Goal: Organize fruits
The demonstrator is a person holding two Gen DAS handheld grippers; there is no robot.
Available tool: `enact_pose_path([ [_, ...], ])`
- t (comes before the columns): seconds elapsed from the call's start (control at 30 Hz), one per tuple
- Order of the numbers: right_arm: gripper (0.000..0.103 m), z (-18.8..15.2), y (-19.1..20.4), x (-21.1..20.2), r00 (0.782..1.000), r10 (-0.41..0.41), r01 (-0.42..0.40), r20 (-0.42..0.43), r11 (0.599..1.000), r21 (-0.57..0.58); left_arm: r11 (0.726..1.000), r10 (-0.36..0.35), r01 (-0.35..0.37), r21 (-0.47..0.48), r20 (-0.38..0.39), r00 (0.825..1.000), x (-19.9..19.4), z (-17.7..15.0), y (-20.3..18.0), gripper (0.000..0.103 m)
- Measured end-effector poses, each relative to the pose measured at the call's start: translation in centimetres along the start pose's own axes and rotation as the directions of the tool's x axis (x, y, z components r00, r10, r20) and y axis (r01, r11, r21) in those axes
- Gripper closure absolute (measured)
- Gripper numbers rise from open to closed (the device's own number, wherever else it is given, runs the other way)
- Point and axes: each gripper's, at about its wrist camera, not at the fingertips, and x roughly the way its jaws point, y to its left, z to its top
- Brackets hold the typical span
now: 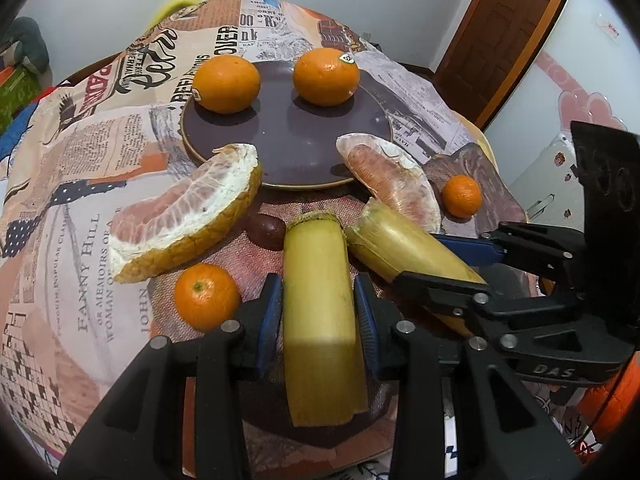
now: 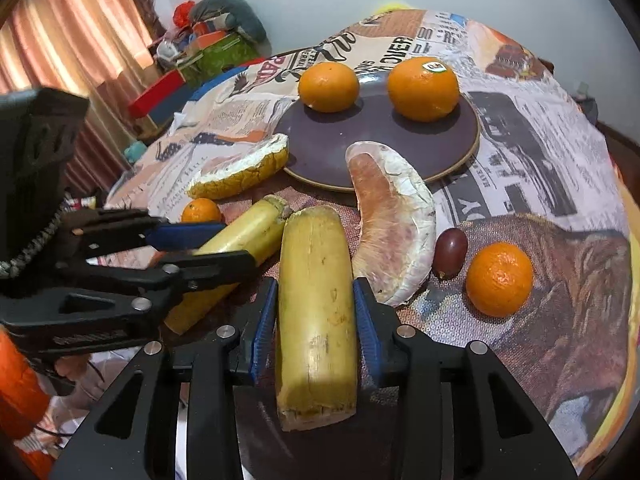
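My left gripper [image 1: 318,312] is shut on a yellow sugarcane piece [image 1: 318,304], held above the table. My right gripper [image 2: 316,312] is shut on a second sugarcane piece [image 2: 316,300]; it also shows in the left wrist view [image 1: 404,248], held by the right gripper [image 1: 440,264]. A dark round plate [image 1: 296,140] holds two large oranges [image 1: 226,84] [image 1: 326,76]. Two pomelo wedges [image 1: 184,216] [image 1: 392,180] lean on the plate's near rim. Two small tangerines [image 1: 206,296] [image 1: 462,196] and a dark grape [image 1: 266,232] lie on the cloth.
A newspaper-print cloth [image 1: 80,200] covers the round table. A wooden door [image 1: 504,28] and a white wall stand at the right. In the right wrist view, curtains [image 2: 60,40] and a pile of boxes [image 2: 200,52] stand behind the table at the left.
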Motion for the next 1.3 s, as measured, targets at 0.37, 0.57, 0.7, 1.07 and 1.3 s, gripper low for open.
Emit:
enact_pose_path([
  [0.37,0.068,0.1,-0.9,-2.4,0.997,-0.02,0.017,0.068,0.999,0.044,1.0,0.008,-0.008,-0.002,-0.011,1.0,1.1,0.6,0.1,0.067],
  [0.57,0.068,0.5,-1.4,-4.1,0.992,-0.031,0.023,0.121,0.997,0.067,1.0,0.031,-0.031,0.003,-0.003,1.0,0.6,0.7,-0.3,0.067],
  [0.7,0.068,0.9,-1.3,-5.2,0.986,-0.052,0.043,0.157,0.997,0.06,1.0,0.03,-0.03,0.0,0.046,0.999,-1.6,0.7,-0.5,0.068],
  [1.07,0.069,2.7,-0.8,-7.2,0.968,-0.055,0.044,0.246,0.998,0.05,0.999,0.045,-0.047,0.007,0.201,0.979,-7.3,2.8,-1.2,0.07],
  [1.3,0.069,4.4,-1.1,-8.1,0.952,-0.066,0.054,0.299,0.997,0.049,0.999,0.041,-0.044,0.006,0.262,0.964,-8.3,4.9,-1.4,0.07],
])
